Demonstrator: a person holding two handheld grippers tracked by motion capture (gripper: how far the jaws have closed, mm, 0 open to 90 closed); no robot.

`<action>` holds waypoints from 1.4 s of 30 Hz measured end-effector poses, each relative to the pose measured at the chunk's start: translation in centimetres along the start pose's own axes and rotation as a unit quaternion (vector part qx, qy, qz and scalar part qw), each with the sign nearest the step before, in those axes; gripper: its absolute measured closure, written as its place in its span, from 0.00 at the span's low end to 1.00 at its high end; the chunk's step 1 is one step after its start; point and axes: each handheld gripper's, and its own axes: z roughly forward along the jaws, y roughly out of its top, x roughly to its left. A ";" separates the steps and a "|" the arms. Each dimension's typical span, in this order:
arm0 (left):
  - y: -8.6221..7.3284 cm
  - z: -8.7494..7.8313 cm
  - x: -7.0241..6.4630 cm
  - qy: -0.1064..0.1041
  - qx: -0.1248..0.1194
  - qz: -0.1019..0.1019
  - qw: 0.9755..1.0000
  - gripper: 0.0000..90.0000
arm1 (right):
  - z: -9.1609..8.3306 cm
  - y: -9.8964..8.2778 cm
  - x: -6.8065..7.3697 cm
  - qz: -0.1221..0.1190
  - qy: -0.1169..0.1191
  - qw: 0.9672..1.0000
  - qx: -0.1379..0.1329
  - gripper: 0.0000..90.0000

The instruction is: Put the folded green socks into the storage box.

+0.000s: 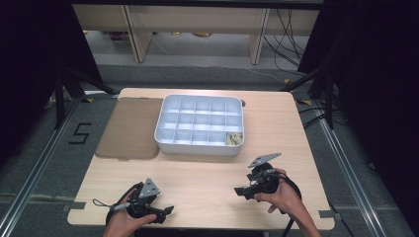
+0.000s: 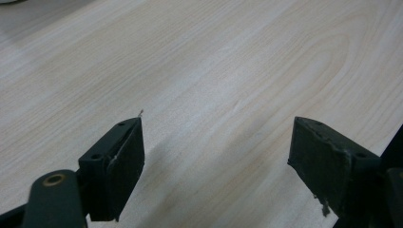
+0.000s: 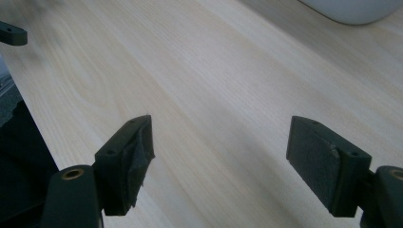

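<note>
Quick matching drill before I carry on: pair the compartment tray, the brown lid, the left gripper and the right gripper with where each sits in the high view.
Things:
1. white compartment tray
2. brown lid
3. left gripper
4. right gripper

Places:
A. near edge of the table, left side, in a hand
B. flat on the table, against the tray's left side
C. far middle of the table
D. near right of the table, in a hand, in front of the tray

Pairs: 1-C, 2-B, 3-A, 4-D
</note>
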 end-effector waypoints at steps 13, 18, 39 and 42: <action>0.0 0.0 -0.1 -0.003 -0.003 0.006 1.000 0.21 | -0.1 -1.7 -0.1 0.002 -0.015 1.000 -0.011 0.23; 0.0 0.0 -0.2 -0.005 -0.004 -0.002 1.000 0.21 | 0.1 -2.4 0.0 -0.003 -0.005 1.000 -0.031 0.22; 0.1 0.0 -0.1 0.001 -0.003 0.000 1.000 0.21 | -0.2 -4.8 0.0 0.004 -0.018 0.997 -0.077 0.20; 0.0 0.0 -0.2 -0.006 -0.007 -0.003 1.000 0.21 | -0.4 -5.1 0.0 0.003 -0.021 0.997 -0.079 0.20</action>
